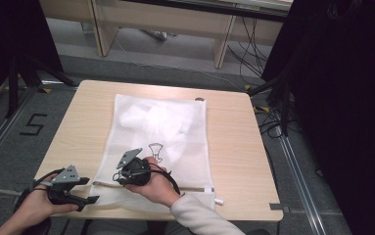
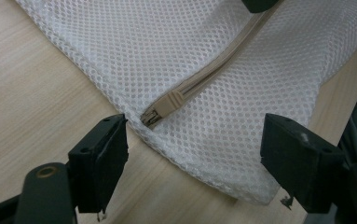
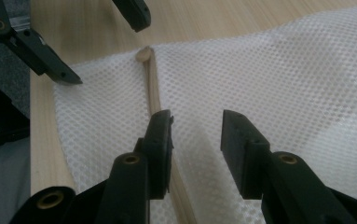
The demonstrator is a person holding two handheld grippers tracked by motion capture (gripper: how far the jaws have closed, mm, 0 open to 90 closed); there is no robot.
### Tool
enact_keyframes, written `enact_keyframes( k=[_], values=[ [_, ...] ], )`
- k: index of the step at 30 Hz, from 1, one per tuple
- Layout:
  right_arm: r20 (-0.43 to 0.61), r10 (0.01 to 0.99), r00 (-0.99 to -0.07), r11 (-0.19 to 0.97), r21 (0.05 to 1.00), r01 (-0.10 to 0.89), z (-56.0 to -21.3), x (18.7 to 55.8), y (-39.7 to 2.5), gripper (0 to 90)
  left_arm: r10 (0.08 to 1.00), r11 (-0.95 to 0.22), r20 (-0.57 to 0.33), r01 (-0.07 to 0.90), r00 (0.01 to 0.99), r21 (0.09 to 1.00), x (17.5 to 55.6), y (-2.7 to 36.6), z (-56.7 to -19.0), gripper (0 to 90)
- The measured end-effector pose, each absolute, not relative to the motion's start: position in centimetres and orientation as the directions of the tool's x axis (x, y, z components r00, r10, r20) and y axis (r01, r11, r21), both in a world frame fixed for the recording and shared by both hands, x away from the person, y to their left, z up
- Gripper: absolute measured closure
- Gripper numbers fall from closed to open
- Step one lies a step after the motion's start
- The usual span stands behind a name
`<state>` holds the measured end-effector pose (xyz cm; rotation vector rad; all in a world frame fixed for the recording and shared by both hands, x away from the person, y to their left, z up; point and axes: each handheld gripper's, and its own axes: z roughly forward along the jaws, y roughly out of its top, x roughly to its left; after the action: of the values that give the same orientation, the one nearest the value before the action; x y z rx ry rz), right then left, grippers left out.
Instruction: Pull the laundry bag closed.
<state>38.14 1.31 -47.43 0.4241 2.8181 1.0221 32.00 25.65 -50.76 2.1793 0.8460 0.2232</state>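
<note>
A white mesh laundry bag [image 1: 175, 122] with white cloth inside lies flat on the wooden table [image 1: 234, 147]. Its beige zipper [image 1: 195, 188] runs along the near edge, shut, with the pull [image 2: 164, 106] at the bag's left corner. My left gripper [image 1: 89, 190] stands open at that corner, jaws wide on either side of the pull [image 3: 143, 55] without touching it. My right gripper [image 3: 197, 135] is open with a narrow gap and rests on the mesh beside the zipper tape [image 3: 155, 88], a short way along from the pull. A low ridge of mesh lies between its jaws.
The bag's near corner reaches the table's front edge [image 1: 244, 215]. Bare tabletop lies left and right of the bag. A small round object [image 1: 199, 99] sits at the far edge. Cables [image 1: 253, 54] and a floor mark "5" [image 1: 32, 125] are beyond the table.
</note>
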Motion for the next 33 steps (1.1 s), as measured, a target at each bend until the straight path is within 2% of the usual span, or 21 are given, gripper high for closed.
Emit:
enact_keyframes(
  k=[18,33],
  values=[
    [0.012,0.234,-0.972,0.745,0.641,0.187,-47.8,37.7,5.8,70.0,0.635,-0.484,-0.104,0.499,0.766,0.719,32.0,25.7,-50.8,22.6],
    [0.009,0.207,-0.978,0.757,0.632,0.166,-48.6,37.9,7.6,70.4,0.633,-0.498,-0.091,0.495,0.769,0.712,32.1,25.8,-50.7,22.5]
  ],
)
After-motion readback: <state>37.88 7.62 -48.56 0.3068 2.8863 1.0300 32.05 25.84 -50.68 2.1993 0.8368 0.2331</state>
